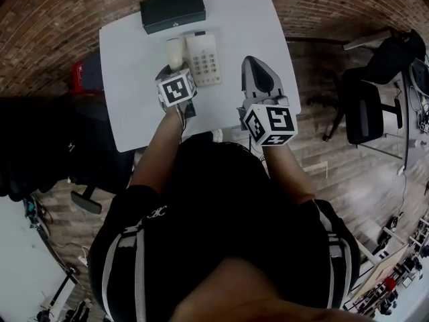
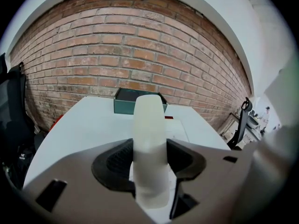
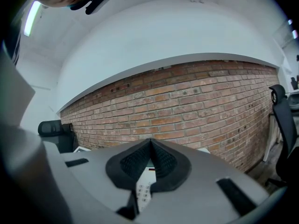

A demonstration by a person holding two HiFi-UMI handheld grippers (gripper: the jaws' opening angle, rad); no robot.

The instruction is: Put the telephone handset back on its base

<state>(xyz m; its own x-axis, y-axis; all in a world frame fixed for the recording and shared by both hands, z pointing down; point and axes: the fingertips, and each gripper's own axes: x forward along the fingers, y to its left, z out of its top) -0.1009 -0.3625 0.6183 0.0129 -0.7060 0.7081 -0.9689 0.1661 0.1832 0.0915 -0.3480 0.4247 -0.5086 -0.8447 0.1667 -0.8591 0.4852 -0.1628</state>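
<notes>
My left gripper [image 1: 173, 70] is shut on the cream telephone handset [image 1: 175, 51], gripping its lower part. In the left gripper view the handset [image 2: 149, 134] stands up between the dark pads [image 2: 117, 160] and points toward the brick wall. The white phone base [image 1: 203, 58] with its keypad lies on the white table [image 1: 134, 106], just right of the handset. My right gripper [image 1: 253, 62] hovers to the right of the base with its jaws shut and nothing between them. In the right gripper view the pad tips [image 3: 150, 143] touch, and the keypad [image 3: 143, 191] shows below them.
A dark green box [image 1: 172, 9] sits at the table's far edge, also ahead of the handset as the box [image 2: 125, 102]. A brick wall runs behind the table. An office chair [image 1: 365, 109] stands at the right, a red object [image 1: 79, 76] at the table's left.
</notes>
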